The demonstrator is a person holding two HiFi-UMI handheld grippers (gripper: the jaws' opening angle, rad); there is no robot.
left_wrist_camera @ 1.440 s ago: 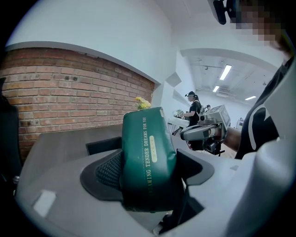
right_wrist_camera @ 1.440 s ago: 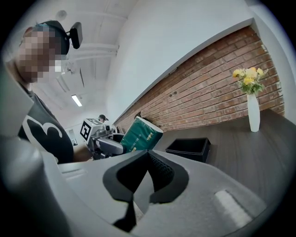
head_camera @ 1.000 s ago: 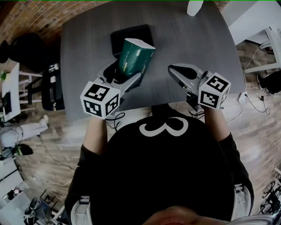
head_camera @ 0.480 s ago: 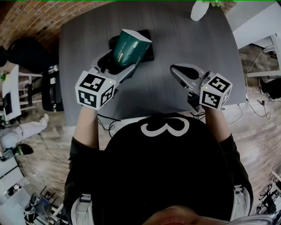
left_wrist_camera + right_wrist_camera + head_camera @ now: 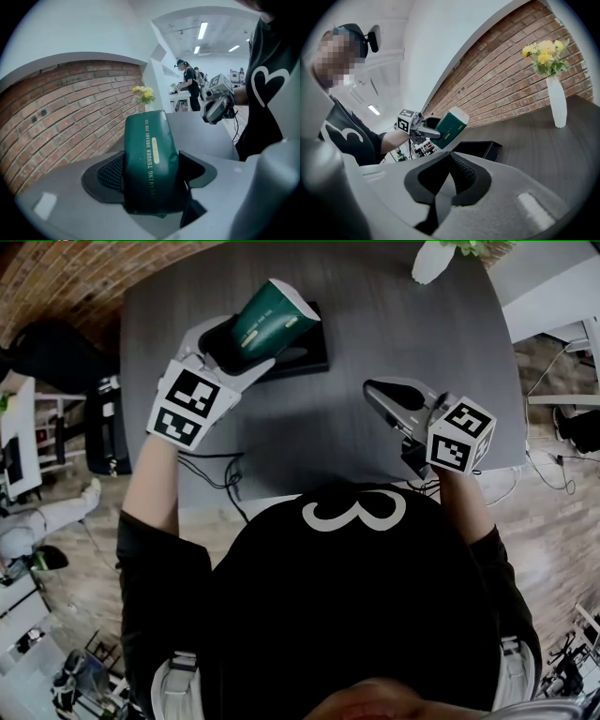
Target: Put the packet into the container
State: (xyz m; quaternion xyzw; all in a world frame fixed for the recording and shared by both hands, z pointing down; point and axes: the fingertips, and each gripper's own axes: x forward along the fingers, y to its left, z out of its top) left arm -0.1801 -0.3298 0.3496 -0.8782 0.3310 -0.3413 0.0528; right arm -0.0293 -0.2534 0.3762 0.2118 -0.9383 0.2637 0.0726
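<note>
A dark green packet (image 5: 269, 317) with a white end is tilted in the air above the left part of the black container (image 5: 305, 351) on the grey table (image 5: 394, 324). My left gripper (image 5: 247, 345) is shut on the packet's lower end. In the left gripper view the packet (image 5: 149, 161) stands between the two black pads, gold lettering facing me. My right gripper (image 5: 372, 389) hovers over the table's front right, pads together, holding nothing. The right gripper view shows the packet (image 5: 451, 128) and the container (image 5: 482, 149) beyond its shut jaws.
A white vase (image 5: 557, 108) of yellow flowers stands at the table's far right edge, by a brick wall. Black cables (image 5: 217, 471) hang off the front edge near my left arm. A person (image 5: 189, 89) stands far off in the room.
My left gripper has carried the packet away from me and to the left, from the table's front to above the container. The right gripper has stayed put.
</note>
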